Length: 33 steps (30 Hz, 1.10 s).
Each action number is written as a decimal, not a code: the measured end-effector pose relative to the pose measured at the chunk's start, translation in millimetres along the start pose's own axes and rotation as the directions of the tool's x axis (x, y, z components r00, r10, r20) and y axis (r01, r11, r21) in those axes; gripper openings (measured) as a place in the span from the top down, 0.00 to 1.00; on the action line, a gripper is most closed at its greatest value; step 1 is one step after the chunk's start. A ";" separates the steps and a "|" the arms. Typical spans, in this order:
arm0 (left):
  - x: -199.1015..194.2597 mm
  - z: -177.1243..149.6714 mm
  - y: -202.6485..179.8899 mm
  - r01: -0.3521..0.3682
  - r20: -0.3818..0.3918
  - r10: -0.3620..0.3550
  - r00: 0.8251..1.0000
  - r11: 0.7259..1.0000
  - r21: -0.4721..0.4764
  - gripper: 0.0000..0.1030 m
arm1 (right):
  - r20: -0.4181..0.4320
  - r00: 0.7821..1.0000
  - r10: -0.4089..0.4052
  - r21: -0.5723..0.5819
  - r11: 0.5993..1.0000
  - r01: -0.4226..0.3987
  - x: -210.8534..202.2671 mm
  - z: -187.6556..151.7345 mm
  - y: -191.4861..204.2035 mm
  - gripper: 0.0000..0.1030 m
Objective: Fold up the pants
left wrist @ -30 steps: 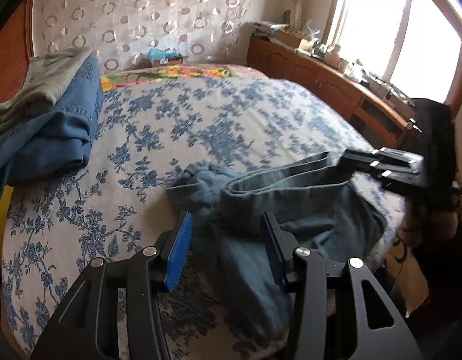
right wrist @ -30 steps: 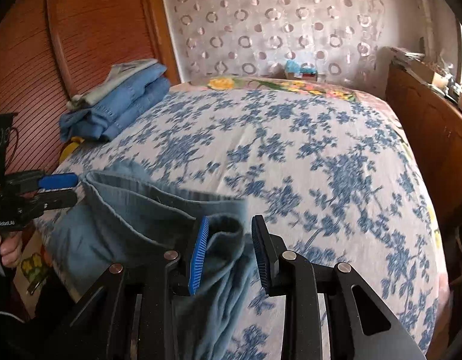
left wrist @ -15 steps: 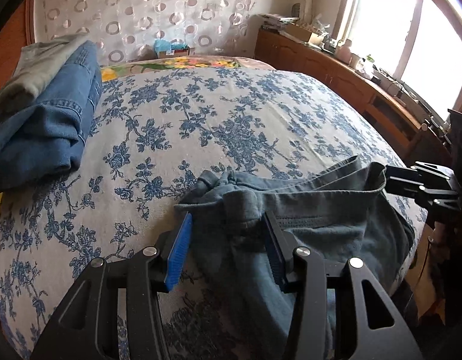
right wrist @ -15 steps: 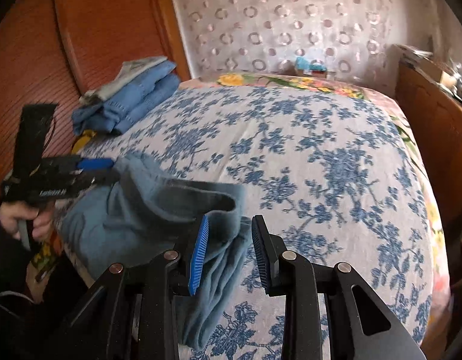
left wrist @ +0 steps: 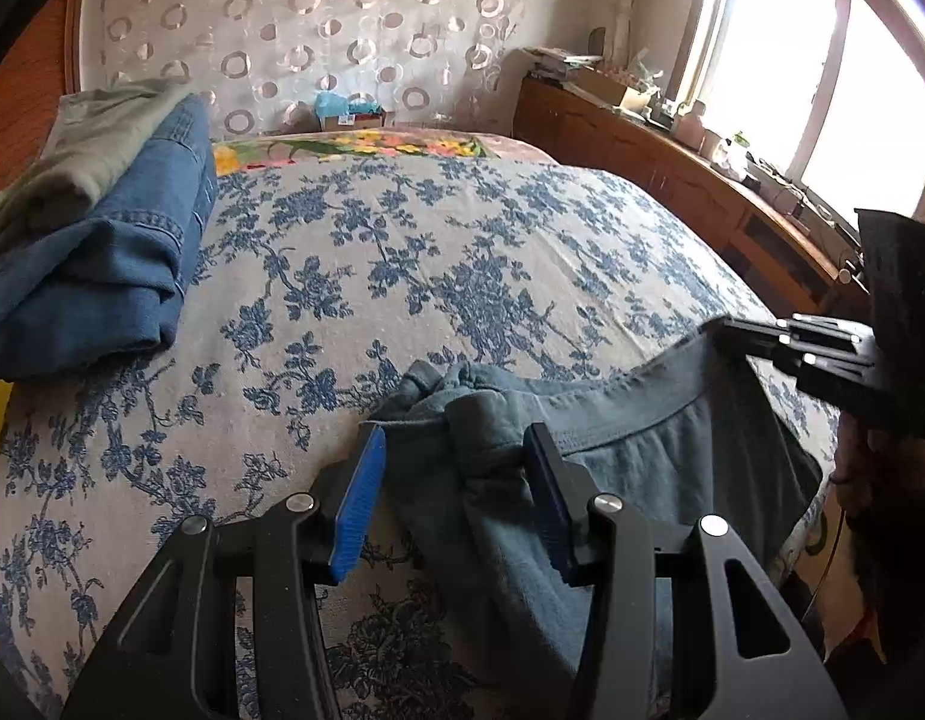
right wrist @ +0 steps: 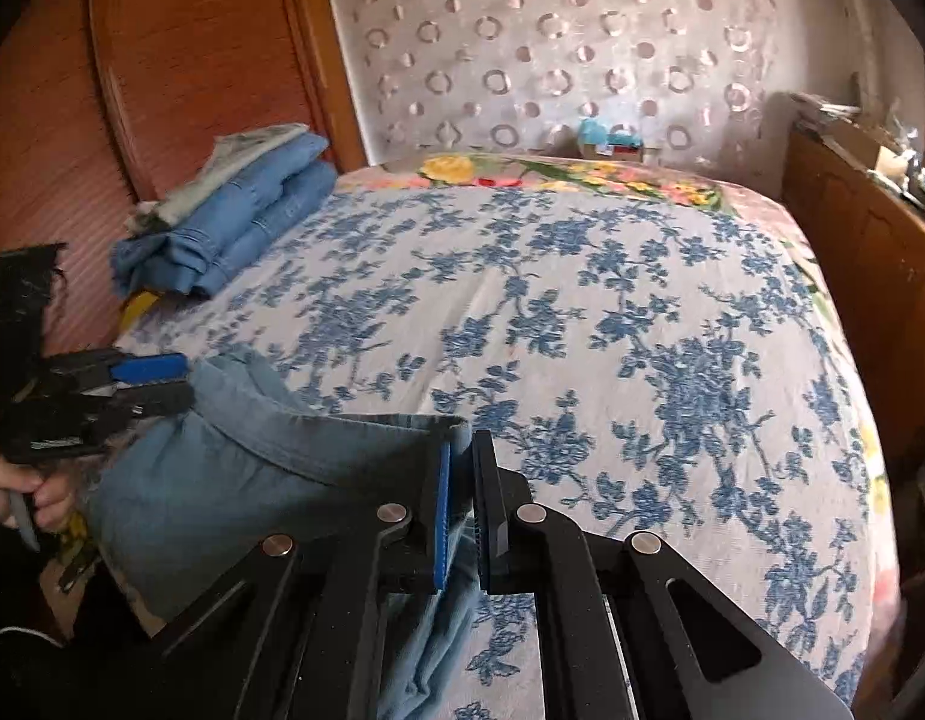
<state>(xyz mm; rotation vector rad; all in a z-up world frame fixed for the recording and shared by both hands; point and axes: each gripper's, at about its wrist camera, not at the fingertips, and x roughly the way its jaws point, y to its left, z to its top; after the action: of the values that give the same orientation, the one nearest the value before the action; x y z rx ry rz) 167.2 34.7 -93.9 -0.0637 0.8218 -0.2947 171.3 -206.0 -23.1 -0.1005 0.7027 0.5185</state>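
On the bed: a white bedspread (right wrist: 582, 312) with blue flower print covers pretty much the whole surface, and a strip of brighter floral fabric (left wrist: 354, 147) peeks out at the far end.
Pants: grey-blue pants (left wrist: 630, 450) are bunched at the near edge of the bed, waistband stretched between the two grippers, legs hanging off the near side.
Right gripper: the right gripper (right wrist: 461, 468) has just been closing, and its jaws are now clamped on one end of the waistband.
Left gripper: the left gripper (left wrist: 450, 468) has its jaws apart, with the other bunched end of the waistband sitting between the pads; can't see them pressing it.
Stack: folded jeans (left wrist: 102, 264) with a greenish-grey garment (left wrist: 78, 150) on top, far left by the wooden headboard (right wrist: 192, 60).
Room: circle-patterned curtain (right wrist: 552, 60) behind the bed, a low wooden cabinet (left wrist: 672, 180) cluttered with small stuff under a bright window (left wrist: 822, 60).
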 end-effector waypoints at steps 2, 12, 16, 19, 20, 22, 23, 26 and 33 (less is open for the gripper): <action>-2.5 0.3 -0.6 -0.001 0.002 0.001 1.000 1.000 -0.002 0.52 | -0.012 1.000 0.000 0.001 1.000 0.000 -0.4 -1.7 2.9 0.83; -13.1 -15.8 -17.3 0.011 -0.002 -0.011 1.000 1.000 0.029 0.52 | -0.048 0.999 0.009 -0.011 1.000 -0.010 -55.8 -34.6 8.0 0.77; -11.0 -22.3 -18.2 0.000 -0.017 0.000 1.000 1.000 0.029 0.52 | -0.073 0.997 0.021 -0.007 1.000 -0.022 -77.5 -53.8 15.3 0.77; -7.5 -26.2 -16.5 -0.014 -0.028 0.015 0.999 1.000 0.028 0.52 | -0.084 0.995 0.045 0.003 0.999 -0.045 -88.2 -64.8 19.8 0.77; -6.2 -27.5 -15.3 -0.022 -0.032 0.023 0.999 0.999 0.027 0.52 | -0.090 0.994 0.058 0.010 0.998 -0.057 -89.1 -68.0 20.2 0.77; -3.8 -29.1 -13.4 -0.029 -0.038 0.030 0.999 0.999 0.022 0.52 | -0.108 0.991 0.082 0.014 0.997 -0.081 -88.5 -72.5 21.7 0.77; -2.2 -30.4 -11.8 -0.028 -0.041 0.028 0.999 0.999 0.019 0.52 | -0.120 0.988 0.093 0.014 0.996 -0.092 -86.8 -75.1 22.4 0.77; -1.5 -32.3 -11.2 -0.029 -0.031 0.030 0.999 0.999 0.024 0.52 | -0.127 0.987 0.100 0.015 0.995 -0.099 -84.5 -79.6 19.1 0.95; -1.4 -32.2 -10.5 -0.029 -0.024 0.030 0.999 0.999 0.018 0.52 | -0.102 0.994 0.046 0.042 0.998 -0.042 -99.3 -77.5 1.8 0.96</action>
<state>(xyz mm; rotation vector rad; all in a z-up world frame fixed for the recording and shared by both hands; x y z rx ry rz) 140.3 26.9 -113.0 -0.0310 0.8435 -0.2753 60.7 -266.3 -18.6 -0.0752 0.8171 0.5438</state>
